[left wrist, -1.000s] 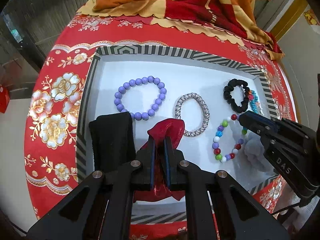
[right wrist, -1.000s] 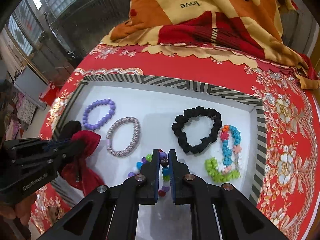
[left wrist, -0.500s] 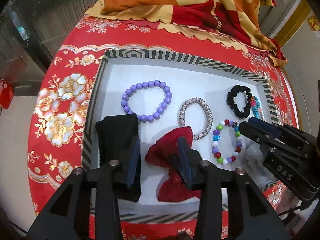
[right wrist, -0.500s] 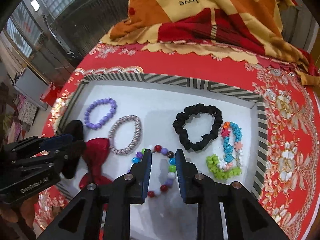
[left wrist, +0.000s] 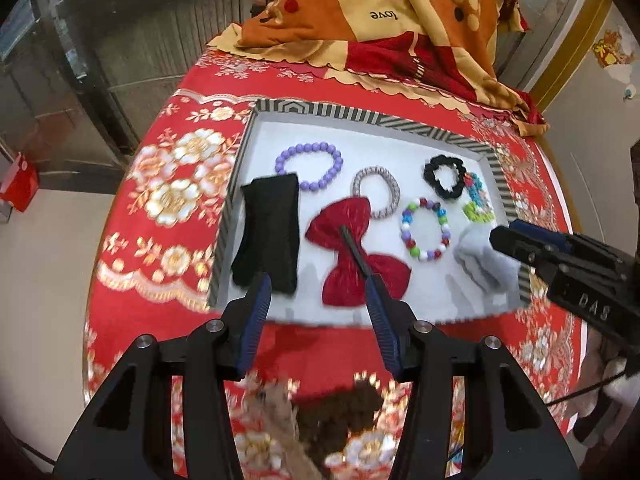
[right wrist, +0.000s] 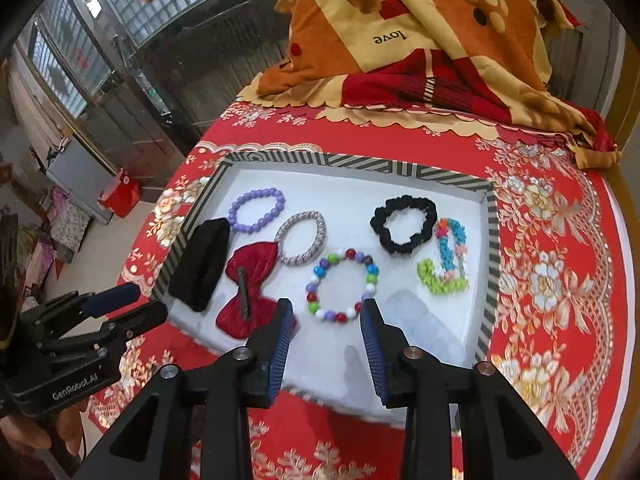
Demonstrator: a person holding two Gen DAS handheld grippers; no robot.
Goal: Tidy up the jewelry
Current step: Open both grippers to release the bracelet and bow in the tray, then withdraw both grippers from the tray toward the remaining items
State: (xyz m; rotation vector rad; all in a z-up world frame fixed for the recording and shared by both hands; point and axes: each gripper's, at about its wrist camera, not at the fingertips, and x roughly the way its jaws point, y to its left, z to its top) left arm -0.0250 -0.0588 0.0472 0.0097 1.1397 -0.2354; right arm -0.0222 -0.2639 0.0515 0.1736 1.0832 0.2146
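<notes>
Evidently we find the red bow (left wrist: 352,248) and multicoloured bead bracelet (right wrist: 342,286) laid in the tray (right wrist: 352,162), both hand-held grippers, left (left wrist: 320,312) and right (right wrist: 326,338), having just opened, empty.

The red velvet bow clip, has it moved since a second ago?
Yes. The red velvet bow clip was bunched between the left gripper jaws; released as they opened, it lies spread flat on the white tray, beside the black pouch.

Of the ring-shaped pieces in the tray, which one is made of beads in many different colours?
The multicoloured bead bracelet, lying just ahead of the right gripper. The purple bead bracelet has one colour; the silver bracelet is braided and the black scrunchie is fabric.
</notes>
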